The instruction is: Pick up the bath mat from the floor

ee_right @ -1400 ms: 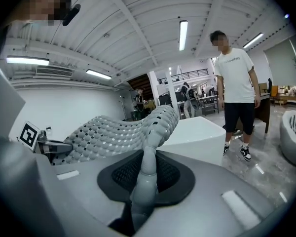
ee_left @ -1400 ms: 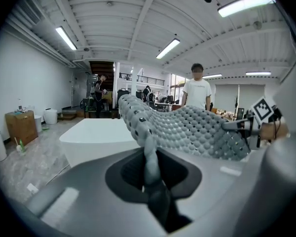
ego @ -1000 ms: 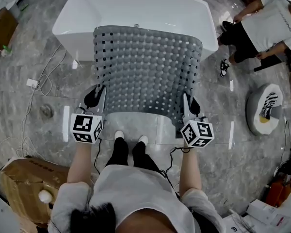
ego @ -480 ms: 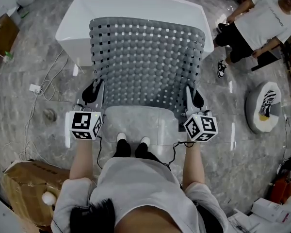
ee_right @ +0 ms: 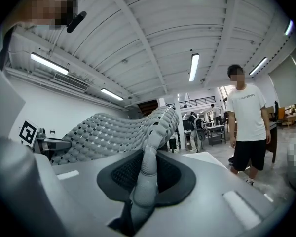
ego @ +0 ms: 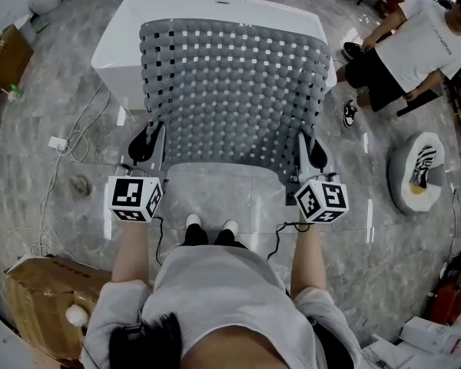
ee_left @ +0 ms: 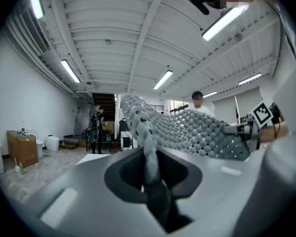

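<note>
I'm clamping the mat [ego: 234, 83] by near corners in left tongs [ego: 155, 138] and right tongs [ego: 308, 147], its length running toward 12 o'clock

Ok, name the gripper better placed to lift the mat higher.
Neither alone: left gripper and right gripper each have jaws shut on a near corner of the bath mat, level with each other. Raise both.

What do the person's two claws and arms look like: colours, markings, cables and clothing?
The left claw and right claw are light grey and black. Each carries a white cube with black square markers, and a thin black cable hangs from each. The person wears a light grey short-sleeved shirt.
</note>
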`<state>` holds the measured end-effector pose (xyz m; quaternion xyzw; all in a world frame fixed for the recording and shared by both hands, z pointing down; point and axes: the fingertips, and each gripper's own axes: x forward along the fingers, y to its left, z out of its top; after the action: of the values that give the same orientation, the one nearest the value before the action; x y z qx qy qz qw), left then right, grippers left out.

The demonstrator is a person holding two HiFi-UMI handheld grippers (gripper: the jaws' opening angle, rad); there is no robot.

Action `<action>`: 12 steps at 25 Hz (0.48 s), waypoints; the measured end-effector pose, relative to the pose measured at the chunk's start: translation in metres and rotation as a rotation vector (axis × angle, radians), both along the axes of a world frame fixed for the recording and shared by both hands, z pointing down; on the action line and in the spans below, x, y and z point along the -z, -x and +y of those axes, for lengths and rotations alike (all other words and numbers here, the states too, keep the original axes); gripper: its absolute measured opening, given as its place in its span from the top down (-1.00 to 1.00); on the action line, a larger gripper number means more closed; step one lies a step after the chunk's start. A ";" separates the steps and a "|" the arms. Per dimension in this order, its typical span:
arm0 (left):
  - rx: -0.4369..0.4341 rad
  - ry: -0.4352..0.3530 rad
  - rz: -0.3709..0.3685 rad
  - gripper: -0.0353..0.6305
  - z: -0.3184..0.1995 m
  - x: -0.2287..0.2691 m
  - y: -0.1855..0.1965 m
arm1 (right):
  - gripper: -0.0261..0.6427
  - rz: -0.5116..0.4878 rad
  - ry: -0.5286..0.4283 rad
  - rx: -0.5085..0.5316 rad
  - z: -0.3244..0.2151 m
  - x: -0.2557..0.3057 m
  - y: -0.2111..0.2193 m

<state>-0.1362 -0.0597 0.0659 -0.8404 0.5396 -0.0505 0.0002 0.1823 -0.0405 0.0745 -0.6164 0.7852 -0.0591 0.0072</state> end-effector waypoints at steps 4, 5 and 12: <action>-0.006 -0.011 0.001 0.74 0.000 0.006 -0.002 | 0.73 -0.003 -0.013 0.002 0.002 0.005 0.000; -0.007 -0.014 0.003 0.74 0.000 0.007 -0.002 | 0.72 -0.002 -0.017 0.003 0.002 0.006 0.000; -0.013 -0.023 0.019 0.73 0.005 0.004 0.000 | 0.72 0.015 -0.032 0.003 0.010 0.006 0.002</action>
<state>-0.1359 -0.0543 0.0618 -0.8443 0.5346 -0.0364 0.0052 0.1801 -0.0309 0.0685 -0.6155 0.7870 -0.0420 0.0111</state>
